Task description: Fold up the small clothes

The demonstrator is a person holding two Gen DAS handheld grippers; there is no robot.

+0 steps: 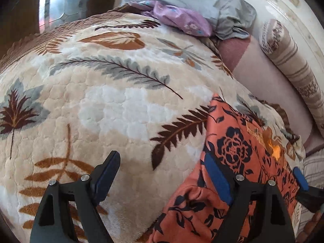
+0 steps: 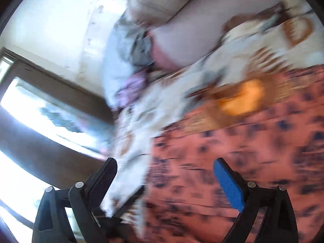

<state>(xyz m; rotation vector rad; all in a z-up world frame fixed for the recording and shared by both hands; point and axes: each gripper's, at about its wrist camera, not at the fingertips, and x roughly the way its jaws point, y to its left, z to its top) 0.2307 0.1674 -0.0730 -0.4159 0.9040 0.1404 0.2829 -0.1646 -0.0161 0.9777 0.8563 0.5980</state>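
Garment, orange w/ dark floral print, lies rumpled on the leaf-pattern blanket covering the bed, toward the lower right of the left wrist view; its near edge is bunched into loose folds. Left hand-held gripper hovers w/ jaws spread wide, nothing between them: one finger is over bare blanket, the other sits over the garment's left edge. Right hand-held gripper also has jaws apart and empty; right wrist view is heavily motion-blurred, so whether its fingers touch the cloth can't be told. A blue pad of it shows at the garment's far right side in the left view. Step in hand looks like the approach/pre-grasp, fold not yet started. Next move prob. calls for each gripper to settle on an edge or corner, pinch one layer only, then lift and flatten before folding. Pillows sit well apart at the bed's head.
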